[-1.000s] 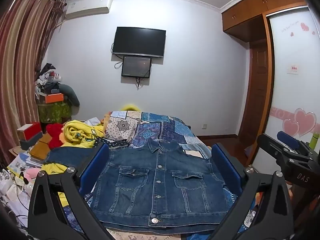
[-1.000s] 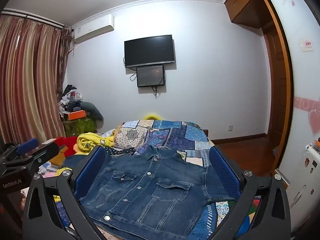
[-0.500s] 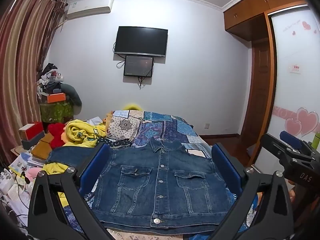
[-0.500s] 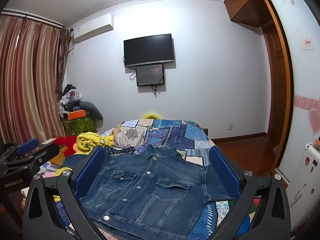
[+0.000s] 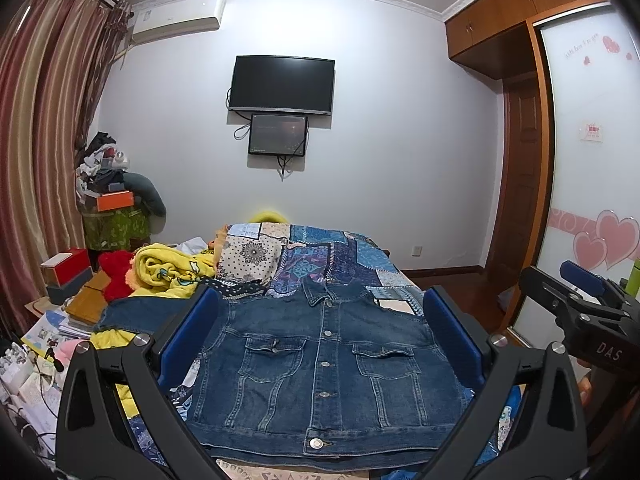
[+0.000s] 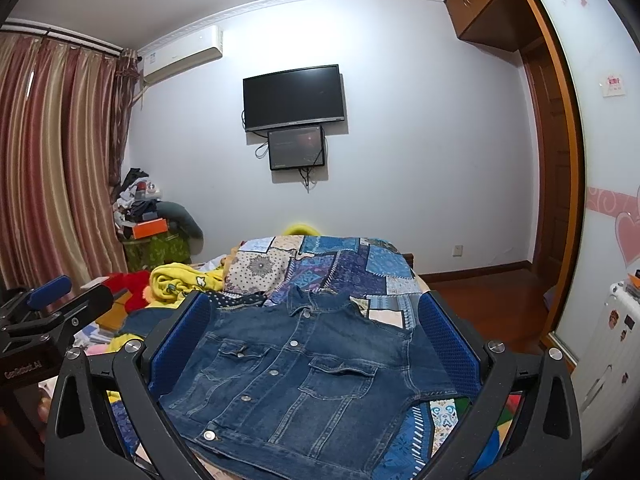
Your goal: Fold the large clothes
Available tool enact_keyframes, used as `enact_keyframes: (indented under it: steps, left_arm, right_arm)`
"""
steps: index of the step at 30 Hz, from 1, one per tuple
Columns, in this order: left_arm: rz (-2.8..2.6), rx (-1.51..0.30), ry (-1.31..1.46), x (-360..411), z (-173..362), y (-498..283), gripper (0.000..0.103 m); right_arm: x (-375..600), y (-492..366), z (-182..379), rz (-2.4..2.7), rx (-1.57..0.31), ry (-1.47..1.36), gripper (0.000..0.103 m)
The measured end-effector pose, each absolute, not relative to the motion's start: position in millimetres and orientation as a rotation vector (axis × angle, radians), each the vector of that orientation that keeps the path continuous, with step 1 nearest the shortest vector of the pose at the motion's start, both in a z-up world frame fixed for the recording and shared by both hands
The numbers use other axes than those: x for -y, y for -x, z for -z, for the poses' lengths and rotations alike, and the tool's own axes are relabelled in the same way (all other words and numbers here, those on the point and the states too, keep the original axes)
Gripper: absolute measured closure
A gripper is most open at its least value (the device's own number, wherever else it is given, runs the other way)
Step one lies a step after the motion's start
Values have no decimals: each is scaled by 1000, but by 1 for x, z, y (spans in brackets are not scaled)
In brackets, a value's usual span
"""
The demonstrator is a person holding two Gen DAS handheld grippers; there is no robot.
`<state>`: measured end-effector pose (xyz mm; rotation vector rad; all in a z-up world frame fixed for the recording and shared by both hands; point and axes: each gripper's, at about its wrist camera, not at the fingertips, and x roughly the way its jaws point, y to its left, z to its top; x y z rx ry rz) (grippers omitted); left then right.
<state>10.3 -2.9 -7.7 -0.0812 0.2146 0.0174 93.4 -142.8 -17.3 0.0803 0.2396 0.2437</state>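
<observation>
A dark blue denim jacket [image 5: 320,364] lies flat and buttoned on the bed, collar away from me, hem toward me; it also shows in the right wrist view [image 6: 304,376]. One sleeve [image 5: 140,312] stretches out to the left. My left gripper [image 5: 320,340] is open and empty, held above the jacket's near half, blue pads apart on either side. My right gripper [image 6: 316,344] is open and empty, also above the jacket. Each gripper shows at the edge of the other's view: the right one [image 5: 580,312], the left one [image 6: 48,312].
A blue patchwork quilt [image 5: 320,256] covers the bed. A yellow blanket [image 5: 168,268] and a red plush [image 5: 116,272] lie at the left. Boxes and books [image 5: 68,280] crowd the left side. A wardrobe [image 5: 592,184] stands at the right.
Both grippers have risen slightly and tilted a little upward; the jacket sits lower in the views. The jacket itself has not moved.
</observation>
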Motion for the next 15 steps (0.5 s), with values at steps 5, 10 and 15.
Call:
enact_keyframes:
  steps: [5,10,15]
  left_arm:
    - [-20,-215,80,4,6,-10,0]
    - [-22,-216,83,4,5,-11,0]
    - [-22,-216,81,4,4,-11,0]
  right_arm:
    - [143,-93,18,-244,-241,-78,0]
    - [143,-92,17,-246,-239,-72,0]
    - [142,-92,16,-247,-237,-68,0]
